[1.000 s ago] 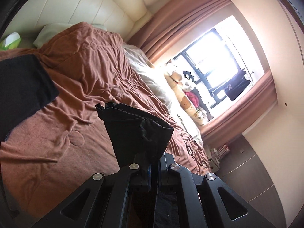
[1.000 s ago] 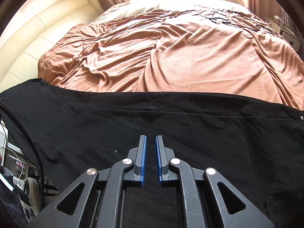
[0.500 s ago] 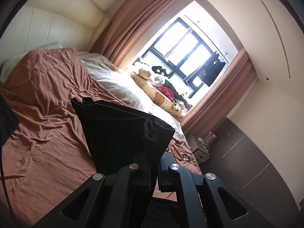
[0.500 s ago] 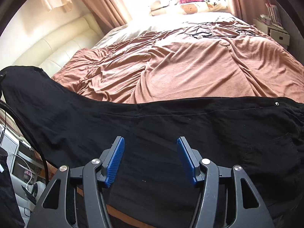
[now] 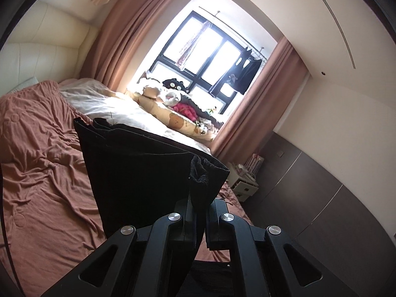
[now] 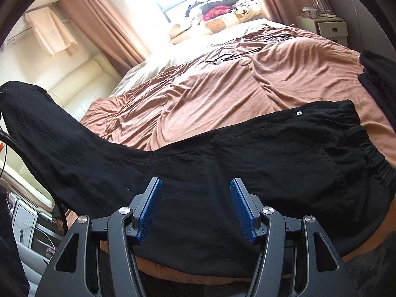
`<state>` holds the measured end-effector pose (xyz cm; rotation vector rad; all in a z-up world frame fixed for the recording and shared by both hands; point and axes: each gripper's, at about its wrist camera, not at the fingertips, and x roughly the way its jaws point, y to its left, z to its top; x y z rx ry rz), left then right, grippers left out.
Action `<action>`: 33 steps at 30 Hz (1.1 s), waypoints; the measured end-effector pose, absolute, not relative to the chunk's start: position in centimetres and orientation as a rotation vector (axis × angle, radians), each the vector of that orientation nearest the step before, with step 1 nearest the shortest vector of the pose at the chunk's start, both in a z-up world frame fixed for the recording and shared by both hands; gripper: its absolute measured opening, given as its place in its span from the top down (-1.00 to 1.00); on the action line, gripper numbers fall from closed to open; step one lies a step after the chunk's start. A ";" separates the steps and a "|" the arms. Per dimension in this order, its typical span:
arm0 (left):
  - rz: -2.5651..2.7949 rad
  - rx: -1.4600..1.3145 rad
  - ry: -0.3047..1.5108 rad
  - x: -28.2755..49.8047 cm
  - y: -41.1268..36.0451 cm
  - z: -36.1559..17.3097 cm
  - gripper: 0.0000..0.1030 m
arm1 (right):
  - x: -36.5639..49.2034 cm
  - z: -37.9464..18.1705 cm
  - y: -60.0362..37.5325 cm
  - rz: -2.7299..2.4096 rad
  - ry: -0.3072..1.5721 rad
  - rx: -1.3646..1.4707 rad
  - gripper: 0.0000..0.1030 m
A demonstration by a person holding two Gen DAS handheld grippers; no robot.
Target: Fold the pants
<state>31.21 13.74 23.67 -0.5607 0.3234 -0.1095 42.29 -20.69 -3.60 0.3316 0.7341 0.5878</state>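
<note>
Your left claw pinches the black pants above the bed; your right claw gapes empty over them.

One pair of black pants, two tools, one bed.

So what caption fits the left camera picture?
Left gripper shut on lifted black pants above a rumpled brown bedspread.
</note>
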 end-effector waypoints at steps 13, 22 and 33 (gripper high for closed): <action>-0.198 -0.546 0.362 36.7 4.8 25.1 0.91 | 40.1 -5.9 -30.1 0.510 0.724 0.477 -0.09; -0.273 -0.563 0.434 40.4 -0.8 24.2 0.91 | 38.7 -7.0 -34.6 0.458 0.720 0.548 -0.09; -0.357 -0.573 0.566 45.4 -8.2 20.0 0.91 | 37.1 -8.7 -39.4 0.404 0.727 0.619 -0.09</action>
